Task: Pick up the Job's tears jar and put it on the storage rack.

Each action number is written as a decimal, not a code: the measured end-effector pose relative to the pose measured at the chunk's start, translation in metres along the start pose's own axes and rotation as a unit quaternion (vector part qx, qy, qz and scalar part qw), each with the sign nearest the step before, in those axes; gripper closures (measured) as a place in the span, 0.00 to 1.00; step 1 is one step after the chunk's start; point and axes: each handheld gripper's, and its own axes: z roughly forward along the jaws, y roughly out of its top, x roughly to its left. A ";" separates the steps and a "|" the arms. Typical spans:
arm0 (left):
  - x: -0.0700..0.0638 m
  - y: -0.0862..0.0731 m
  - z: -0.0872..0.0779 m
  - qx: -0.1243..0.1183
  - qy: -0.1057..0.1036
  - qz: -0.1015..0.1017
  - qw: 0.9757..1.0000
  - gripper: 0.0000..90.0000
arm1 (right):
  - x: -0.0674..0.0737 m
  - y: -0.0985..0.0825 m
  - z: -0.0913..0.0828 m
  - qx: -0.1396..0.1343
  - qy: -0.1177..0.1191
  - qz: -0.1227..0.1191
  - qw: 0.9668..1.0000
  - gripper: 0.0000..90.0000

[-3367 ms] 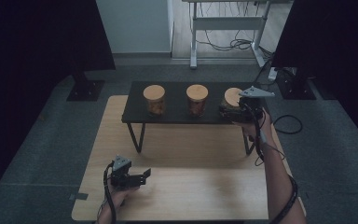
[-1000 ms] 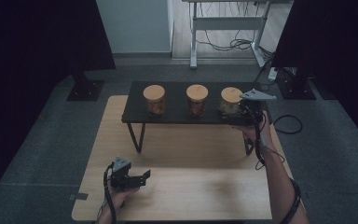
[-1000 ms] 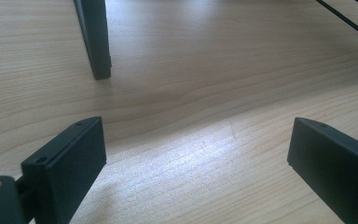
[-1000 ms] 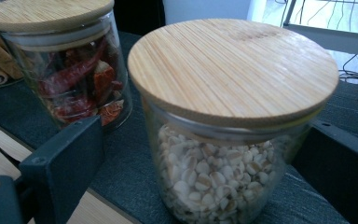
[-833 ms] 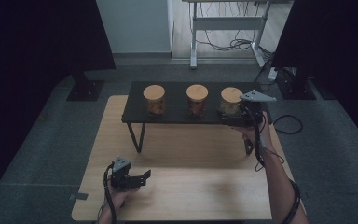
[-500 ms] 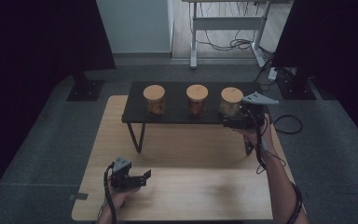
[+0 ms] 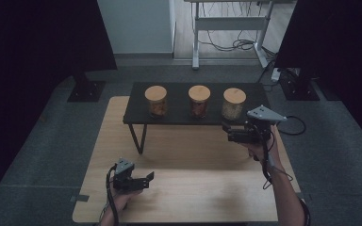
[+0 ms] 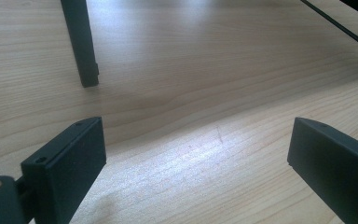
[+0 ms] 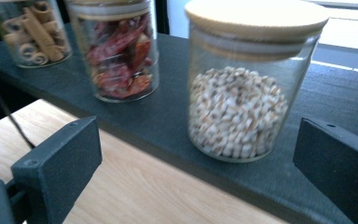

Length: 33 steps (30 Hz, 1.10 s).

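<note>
Your left tongs [image 7: 146,178]: jaws apart, low over bare pale wood desk [image 7: 193,197], open room around | black shelf [image 7: 179,117]: matte, straight front edge | bean jar [image 7: 234,103]: round glass, wooden lid, near shelf's right end | your right tongs [image 7: 226,133]: jaws just widened, nothing between, just before the jar

jar: clear glass jar of pale beans [image 9: 237,112], round and straight-sided
lid: flat light wooden lid [image 9: 256,16], seated on top, closed
contents: small whitish beans, filling roughly the lower two thirds
pose: upright
place: on the black shelf [image 7: 174,114], rightmost of the three jars in the high view [image 7: 234,103], near the shelf's near edge
contact: standing free, nothing touching it
</note>
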 end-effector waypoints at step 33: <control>-0.001 -0.001 0.006 0.014 -0.002 0.003 1.000 0.04 | 0.012 -0.109 -0.014 0.014 0.058 0.022 0.998 0.00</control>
